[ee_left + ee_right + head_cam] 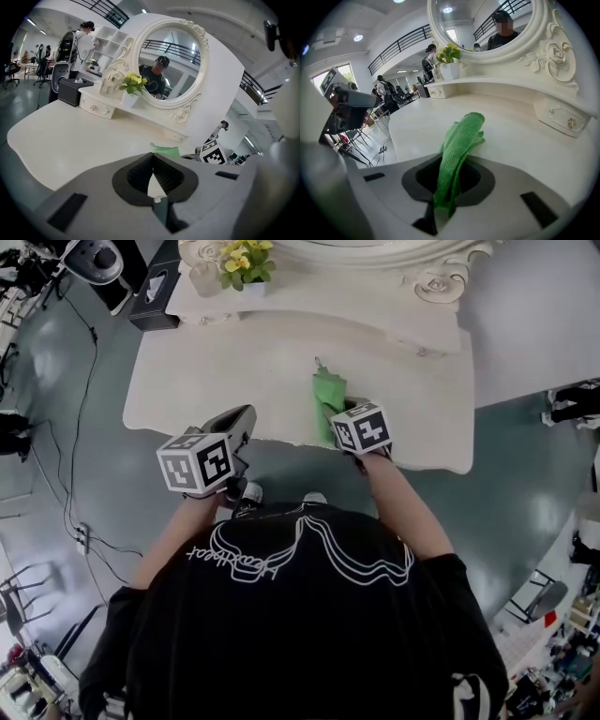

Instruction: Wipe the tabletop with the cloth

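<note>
White tabletop [216,381] is spreading out ahead of the person. Near its front edge, right of middle, the green cloth [461,136] is stretching from the right gripper [450,176], which is clamping its near end, towards the mirror [487,23]. The left gripper [152,161] is hanging farther left, pressed together on nothing.

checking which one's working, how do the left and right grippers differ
The right gripper is shut on the cloth; the left gripper is shut on nothing. The right gripper's cloth reaches out over the tabletop; the left gripper points at bare tabletop. Both sit at the tabletop's front edge.
</note>
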Demonstrator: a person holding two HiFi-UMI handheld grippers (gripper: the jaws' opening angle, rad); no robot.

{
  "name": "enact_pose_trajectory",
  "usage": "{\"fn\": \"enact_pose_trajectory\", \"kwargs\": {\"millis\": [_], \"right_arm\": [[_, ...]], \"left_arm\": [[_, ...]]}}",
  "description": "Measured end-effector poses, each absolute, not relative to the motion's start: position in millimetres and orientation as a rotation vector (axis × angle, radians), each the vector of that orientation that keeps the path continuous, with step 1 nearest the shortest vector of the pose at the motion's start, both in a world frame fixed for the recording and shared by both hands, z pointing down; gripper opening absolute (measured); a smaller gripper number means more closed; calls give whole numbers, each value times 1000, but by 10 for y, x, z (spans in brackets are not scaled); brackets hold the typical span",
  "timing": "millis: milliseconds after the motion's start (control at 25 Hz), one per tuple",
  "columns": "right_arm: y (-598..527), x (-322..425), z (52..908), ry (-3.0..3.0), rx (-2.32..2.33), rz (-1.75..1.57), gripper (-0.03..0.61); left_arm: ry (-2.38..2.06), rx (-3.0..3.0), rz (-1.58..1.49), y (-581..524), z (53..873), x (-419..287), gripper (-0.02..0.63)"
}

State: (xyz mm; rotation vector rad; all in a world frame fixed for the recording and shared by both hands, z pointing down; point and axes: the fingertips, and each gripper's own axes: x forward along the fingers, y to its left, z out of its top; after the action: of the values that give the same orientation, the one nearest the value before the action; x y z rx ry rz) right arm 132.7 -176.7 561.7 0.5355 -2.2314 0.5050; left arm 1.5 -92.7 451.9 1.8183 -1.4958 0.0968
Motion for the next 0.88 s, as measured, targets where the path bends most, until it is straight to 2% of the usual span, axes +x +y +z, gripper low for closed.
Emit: {"fn": "enact_pose_trajectory", "kwargs": {"millis": [880], "right_arm": [[-1934, 2106, 5624, -2219, 596, 509, 60]], "left_arm": [[-1466, 1849, 90, -1055, 4602, 701, 3]]}}
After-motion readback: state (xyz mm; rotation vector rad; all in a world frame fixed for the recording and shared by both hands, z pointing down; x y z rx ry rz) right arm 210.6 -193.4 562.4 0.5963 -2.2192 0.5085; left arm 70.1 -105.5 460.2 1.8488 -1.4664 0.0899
